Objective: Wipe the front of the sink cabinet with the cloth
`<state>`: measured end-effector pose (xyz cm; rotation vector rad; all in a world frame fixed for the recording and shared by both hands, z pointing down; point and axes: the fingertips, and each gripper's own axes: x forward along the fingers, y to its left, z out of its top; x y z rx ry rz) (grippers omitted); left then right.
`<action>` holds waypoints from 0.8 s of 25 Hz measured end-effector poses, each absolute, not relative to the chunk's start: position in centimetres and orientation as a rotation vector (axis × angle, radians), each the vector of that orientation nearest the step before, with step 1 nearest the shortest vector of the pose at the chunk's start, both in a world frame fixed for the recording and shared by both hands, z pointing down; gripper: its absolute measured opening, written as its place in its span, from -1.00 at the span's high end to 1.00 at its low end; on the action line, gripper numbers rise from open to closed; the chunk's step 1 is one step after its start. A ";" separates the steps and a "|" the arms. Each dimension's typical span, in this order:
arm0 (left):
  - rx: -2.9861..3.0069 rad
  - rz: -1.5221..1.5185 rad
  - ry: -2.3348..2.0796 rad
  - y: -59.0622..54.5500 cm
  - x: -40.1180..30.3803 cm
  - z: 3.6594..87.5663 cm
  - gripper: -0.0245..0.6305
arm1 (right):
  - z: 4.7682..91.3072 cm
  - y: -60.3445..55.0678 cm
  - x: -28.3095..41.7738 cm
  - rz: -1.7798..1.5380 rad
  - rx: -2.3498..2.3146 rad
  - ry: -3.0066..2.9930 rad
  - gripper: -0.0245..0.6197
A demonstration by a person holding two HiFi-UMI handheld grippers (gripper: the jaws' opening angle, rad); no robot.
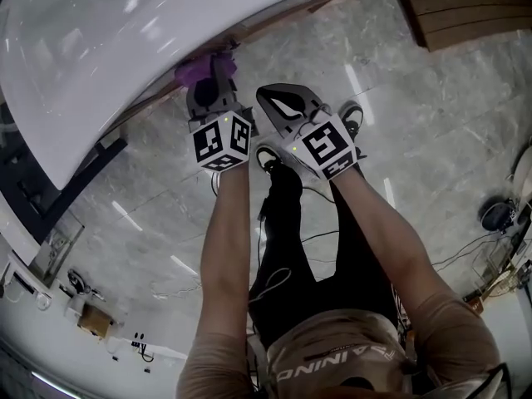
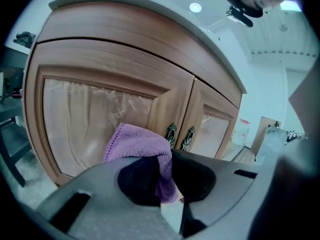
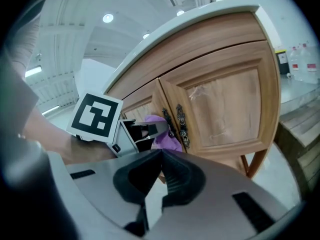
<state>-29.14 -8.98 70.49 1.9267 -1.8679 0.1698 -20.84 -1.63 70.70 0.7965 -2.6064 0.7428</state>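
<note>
A purple cloth (image 2: 142,146) is pinched in my left gripper (image 2: 165,176), which is shut on it and holds it up close to the left door of the wooden sink cabinet (image 2: 90,119). From the head view the cloth (image 1: 195,71) sits under the white basin rim (image 1: 75,65), with the left gripper (image 1: 214,86) right behind it. My right gripper (image 3: 159,156) is shut and holds nothing; it hangs just right of the left one (image 3: 142,131), short of the cabinet doors (image 3: 220,104). In the head view the right gripper (image 1: 283,102) points at the cabinet base.
Two ornate metal handles (image 2: 180,136) sit where the cabinet doors meet. A wooden cabinet leg (image 3: 255,166) stands on the grey marble floor (image 1: 416,140). Cables (image 1: 465,252) and gear lie on the floor to the right. Another wooden piece (image 1: 465,7) stands at the top right.
</note>
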 end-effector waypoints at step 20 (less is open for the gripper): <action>2.003 0.414 -1.839 -11.7 -20.5 70.2 0.81 | 70.5 -4.1 -11.0 0.784 0.856 -2.585 0.89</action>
